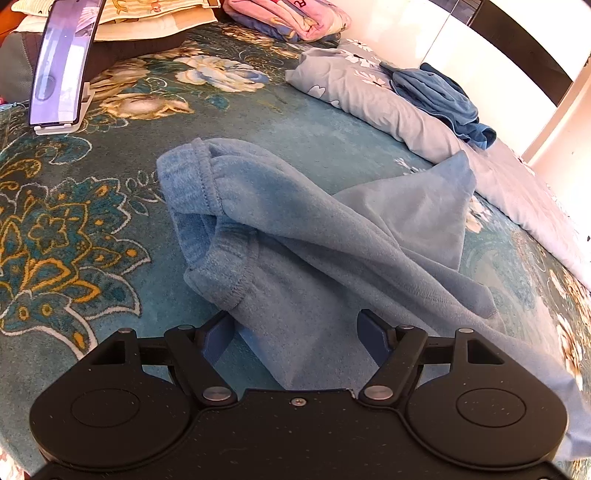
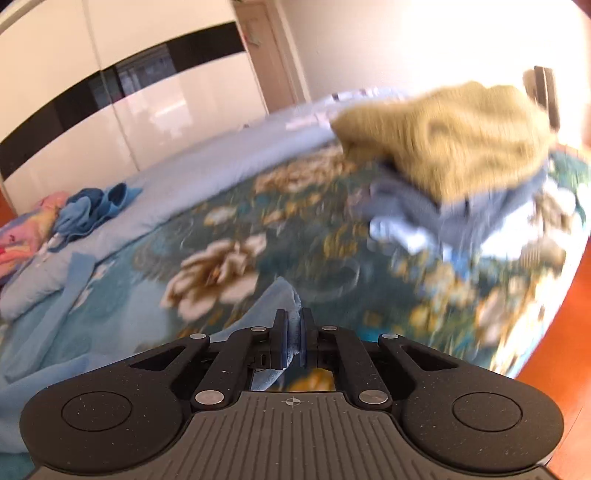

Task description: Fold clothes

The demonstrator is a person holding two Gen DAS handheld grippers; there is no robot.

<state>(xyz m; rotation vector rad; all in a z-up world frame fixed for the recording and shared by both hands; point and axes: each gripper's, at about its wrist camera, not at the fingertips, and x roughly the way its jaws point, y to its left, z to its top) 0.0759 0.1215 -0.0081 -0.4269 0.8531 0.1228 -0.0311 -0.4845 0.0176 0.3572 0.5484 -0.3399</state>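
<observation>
Your left gripper (image 1: 297, 332) hangs with its jaws spread wide over the light blue fleece garment (image 1: 295, 236), a loose edge of the cloth lying between the blue pads without either one pressing on it. The garment sprawls across the teal floral bedspread (image 1: 66, 221) at the centre of the left wrist view, its ribbed cuffs (image 1: 207, 206) bunched toward 10 o'clock and a flat flap reaching out toward 2 o'clock.

At 11 o'clock a phone (image 1: 62, 62) stands propped in a white holder, its screen too washed out to read. At 12 o'clock lies a folded pink item (image 1: 295, 16) with a dark letter that looks like "R" near the top edge; the rest of the print is cut off. At 2 o'clock a grey-blue pillow with white flowers (image 1: 362, 92) carries a crumpled darker blue garment (image 1: 443, 99) on top.

Your right gripper (image 2: 293, 336) is clenched on a corner of the same light blue fleece, a tuft of it poking up between the pads. In the right wrist view, which is blurred, a pile of clothes sits at 2 o'clock, an olive-green knit (image 2: 454, 144) on top of grey-blue pieces (image 2: 424, 218). White glossy wardrobe doors with a black band (image 2: 110, 92) stand at 10 o'clock.
</observation>
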